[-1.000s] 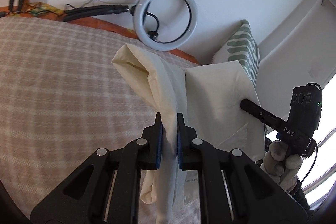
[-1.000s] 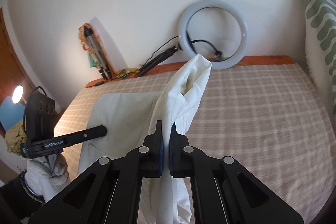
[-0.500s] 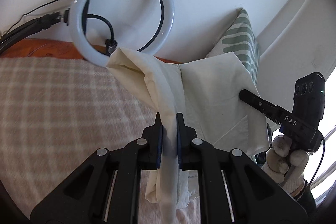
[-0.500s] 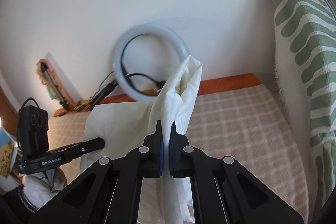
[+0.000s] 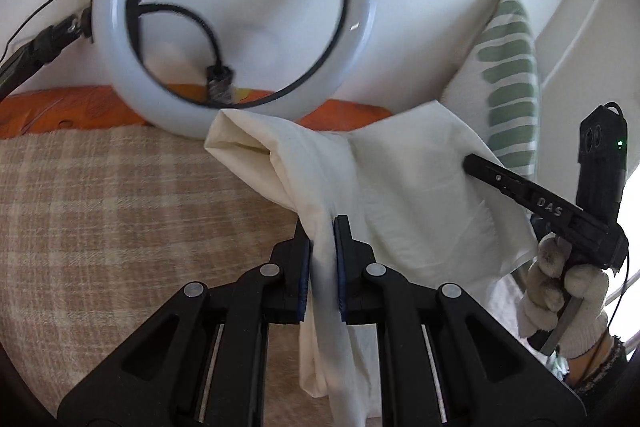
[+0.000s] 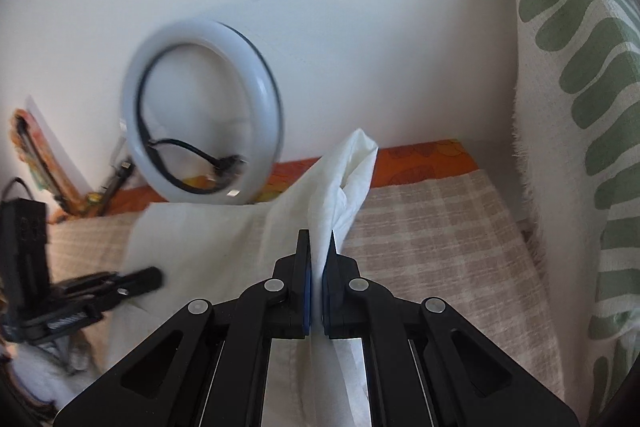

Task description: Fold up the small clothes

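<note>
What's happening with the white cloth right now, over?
Left gripper shut on white cloth. Right gripper shut on it too. Cloth held up over checked blanket. Ring light close ahead.

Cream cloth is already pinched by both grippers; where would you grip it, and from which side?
At the top corners, as now: the left gripper and right gripper each clamp a bunched upper edge of the cloth, coming from the near side, so it hangs flat between them.
</note>
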The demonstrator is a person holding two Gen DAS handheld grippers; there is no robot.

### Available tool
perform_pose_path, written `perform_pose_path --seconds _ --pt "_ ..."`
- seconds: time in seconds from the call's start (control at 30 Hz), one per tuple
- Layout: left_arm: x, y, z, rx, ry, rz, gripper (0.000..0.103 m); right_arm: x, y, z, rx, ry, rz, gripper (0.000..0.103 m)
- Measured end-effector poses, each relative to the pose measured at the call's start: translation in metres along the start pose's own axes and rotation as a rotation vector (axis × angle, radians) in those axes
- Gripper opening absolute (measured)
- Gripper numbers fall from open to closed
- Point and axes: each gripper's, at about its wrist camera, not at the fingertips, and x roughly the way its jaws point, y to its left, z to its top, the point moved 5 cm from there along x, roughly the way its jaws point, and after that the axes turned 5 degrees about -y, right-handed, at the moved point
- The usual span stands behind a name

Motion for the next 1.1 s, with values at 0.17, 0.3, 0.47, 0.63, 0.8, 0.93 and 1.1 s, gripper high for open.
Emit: perform_pose_path --seconds 0.17,0.3,0.47,0.63,0.8,0.93,1.1 --pt "0.014 0.026 -0.013 0.013 0.06 0.182 0.025 0.032 -0.018 -0.017 -0.081 0.105 -0.217 0.004" --pt "0.017 0.03 -0.016 0.044 0.069 0.23 0.036 0.053 -0.029 -0.033 -0.082 0.181 -0.299 0.011" --pt "0.007 0.029 -0.013 0.053 0.056 0.217 0.036 0.054 -0.033 -0.034 -0.076 0.179 -0.325 0.012" --pt "-0.015 0.022 -0.013 0.07 0.033 0.203 0.036 0.03 -0.031 -0.014 -0.043 0.119 -0.318 0.022" --pt "-0.05 0.007 -0.01 0.095 -0.005 0.193 0.036 -0.007 -0.016 0.003 -0.054 0.07 -0.307 0.022" --pt "-0.09 -0.014 -0.006 0.132 -0.048 0.175 0.036 -0.041 0.002 0.014 -0.064 0.031 -0.301 0.022" --pt "-0.154 -0.038 -0.002 0.191 -0.123 0.176 0.036 -0.088 0.027 0.022 -0.061 -0.023 -0.29 0.022"
